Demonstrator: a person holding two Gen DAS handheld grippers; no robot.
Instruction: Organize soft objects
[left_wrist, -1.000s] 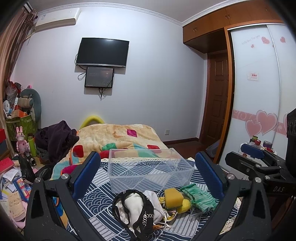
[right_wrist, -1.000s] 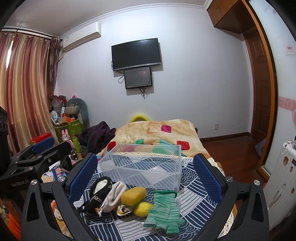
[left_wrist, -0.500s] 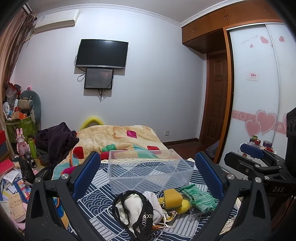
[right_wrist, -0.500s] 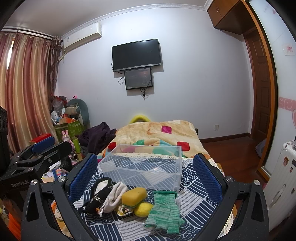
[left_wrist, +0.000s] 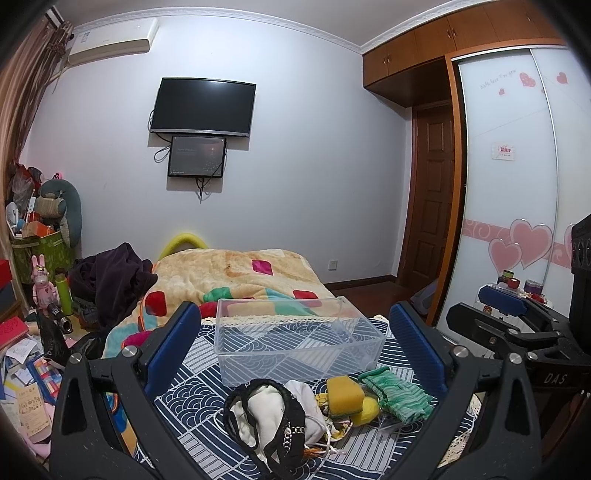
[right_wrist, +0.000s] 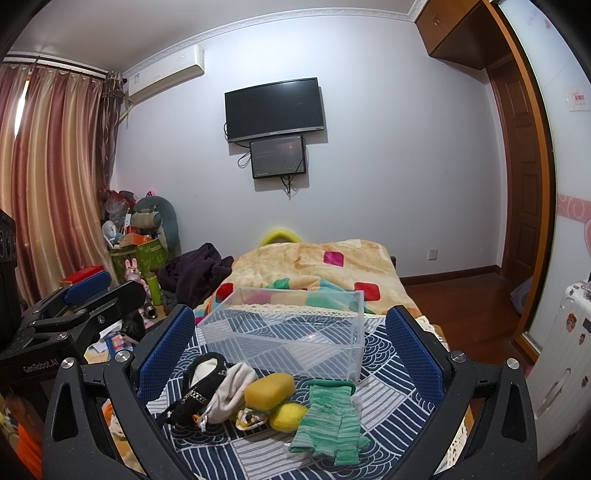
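A clear plastic bin (left_wrist: 295, 338) (right_wrist: 291, 339) stands empty on a blue patterned cloth (right_wrist: 388, 369). In front of it lie a white and black fabric bundle (left_wrist: 273, 417) (right_wrist: 210, 391), an orange sponge (left_wrist: 343, 393) (right_wrist: 269, 389), a yellow soft ball (right_wrist: 286, 417) and a green knitted glove (left_wrist: 399, 393) (right_wrist: 330, 421). My left gripper (left_wrist: 295, 350) is open and empty, held above the soft things. My right gripper (right_wrist: 291, 350) is open and empty too. Each gripper shows at the side of the other's view.
A bed with an orange patchwork blanket (left_wrist: 236, 273) lies behind the bin. A dark garment pile (left_wrist: 110, 280) and cluttered floor items (left_wrist: 33, 332) are at the left. A wardrobe with sliding doors (left_wrist: 517, 184) and a white suitcase (right_wrist: 565, 350) stand at the right.
Both views have shifted only slightly. The objects on the cloth have not moved and both grippers stay open.
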